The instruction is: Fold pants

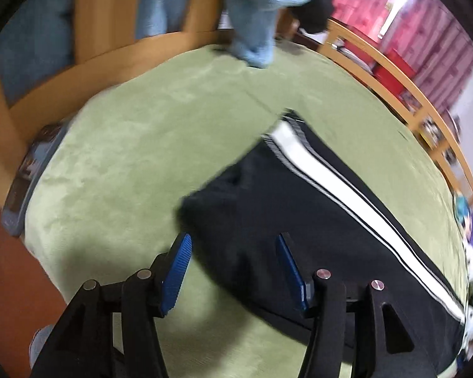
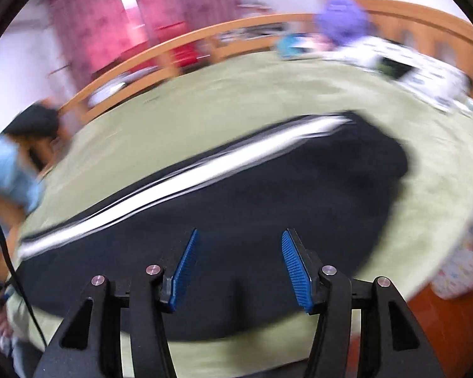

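Black pants (image 1: 268, 214) with a white side stripe lie flat on the green bed cover (image 1: 135, 145). My left gripper (image 1: 233, 242) hovers above their near left corner, jaws open, blue pads (image 1: 176, 271) apart with nothing between them. In the right wrist view the same pants (image 2: 268, 208) spread wide below my right gripper (image 2: 239, 239), which stands open above the dark cloth and holds nothing. That view is blurred by motion.
A wooden bed rail (image 1: 394, 78) curves along the far side, with pink curtains (image 1: 425, 31) behind. A person in a light blue top (image 1: 261, 9) leans at the far edge. Patterned cloth and a purple item (image 2: 340, 22) lie at the bed's far end. A device (image 1: 31, 170) rests at the left edge.
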A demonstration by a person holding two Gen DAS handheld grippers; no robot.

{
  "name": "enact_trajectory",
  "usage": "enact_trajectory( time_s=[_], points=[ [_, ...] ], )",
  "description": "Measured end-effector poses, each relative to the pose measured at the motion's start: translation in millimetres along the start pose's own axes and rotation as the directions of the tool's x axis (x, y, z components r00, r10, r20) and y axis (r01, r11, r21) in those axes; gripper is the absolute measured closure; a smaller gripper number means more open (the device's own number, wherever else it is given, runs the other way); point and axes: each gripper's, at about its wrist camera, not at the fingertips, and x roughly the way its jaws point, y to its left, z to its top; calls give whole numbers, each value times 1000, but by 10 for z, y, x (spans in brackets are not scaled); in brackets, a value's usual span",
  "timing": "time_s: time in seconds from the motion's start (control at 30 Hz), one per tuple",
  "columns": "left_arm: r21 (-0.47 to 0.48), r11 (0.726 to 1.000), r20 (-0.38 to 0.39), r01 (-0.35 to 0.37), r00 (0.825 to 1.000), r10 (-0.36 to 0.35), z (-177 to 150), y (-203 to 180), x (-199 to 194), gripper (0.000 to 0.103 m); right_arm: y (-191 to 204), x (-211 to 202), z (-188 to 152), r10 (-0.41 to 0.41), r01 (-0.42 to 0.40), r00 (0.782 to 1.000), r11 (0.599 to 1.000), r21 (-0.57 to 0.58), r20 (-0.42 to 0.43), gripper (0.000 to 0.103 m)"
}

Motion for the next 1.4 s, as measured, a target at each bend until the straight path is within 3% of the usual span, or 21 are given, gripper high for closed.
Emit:
enact_trajectory(
  time_s=[0.1,0.2,0.23,0.27,0.3,0.43,0.53,0.57,0.6,0.67,0.8,0.9,1.07,1.17,1.2,1.27,1.33,1.4],
  points=[
    [-33,998,6,52,999,-52,49,74,112,51,745,241,-225,86,-95,993,988,-122,-76,48],
    [-41,994,27,104,994,-102,107,66,186,52,1366,422,-444,152,-181,977,961,-207,-152,55],
    [-24,995,14,100,995,-99,142,31,262,59,1572,463,-504,172,-210,970,949,-235,-171,56],
    [-15,996,7,92,996,-92,152,14,305,79,1713,488,-548,186,-229,966,939,-258,-181,56],
    [-13,994,-3,112,994,-112,169,2,344,86,1900,521,-602,195,-245,962,925,-291,-189,56],
    [-33,982,27,188,982,-188,252,76,246,91,2285,615,-746,149,-208,973,901,-380,-178,56],
    [-62,972,20,228,974,-227,331,175,251,92,2317,780,-870,102,-188,969,897,-399,-226,59],
    [-72,969,8,238,971,-238,342,194,281,92,2336,861,-927,89,-190,963,894,-405,-255,80],
    [-73,967,1,243,970,-244,355,201,303,92,2362,896,-966,79,-188,961,891,-413,-267,95],
    [-73,962,-2,264,964,-265,389,218,303,92,2387,871,-1049,65,-173,966,884,-435,-252,97],
    [-87,952,9,295,955,-295,395,268,254,92,2334,749,-1110,67,-196,957,868,-457,-283,98],
    [-108,937,3,333,942,-335,396,342,237,92,2320,496,-1061,109,-181,977,874,-450,-181,99],
    [-105,962,-62,254,963,-261,322,381,471,92,2261,655,-1144,105,-212,957,888,-407,-269,98],
    [-109,962,-98,250,961,-260,334,418,546,89,2287,742,-1297,66,-191,959,870,-455,-276,96],
    [-105,962,-112,253,958,-264,345,417,507,85,2254,704,-1289,83,-206,956,874,-440,-282,95],
    [-87,965,-130,246,958,-256,360,406,410,76,2221,587,-1215,148,-279,936,865,-416,-318,76],
    [-32,977,-99,211,972,-213,349,372,231,67,2224,470,-1122,204,-325,926,860,-393,-319,71],
    [30,976,-63,214,975,-212,337,304,72,67,2172,311,-1025,229,-322,937,860,-396,-265,71]
  ],
)
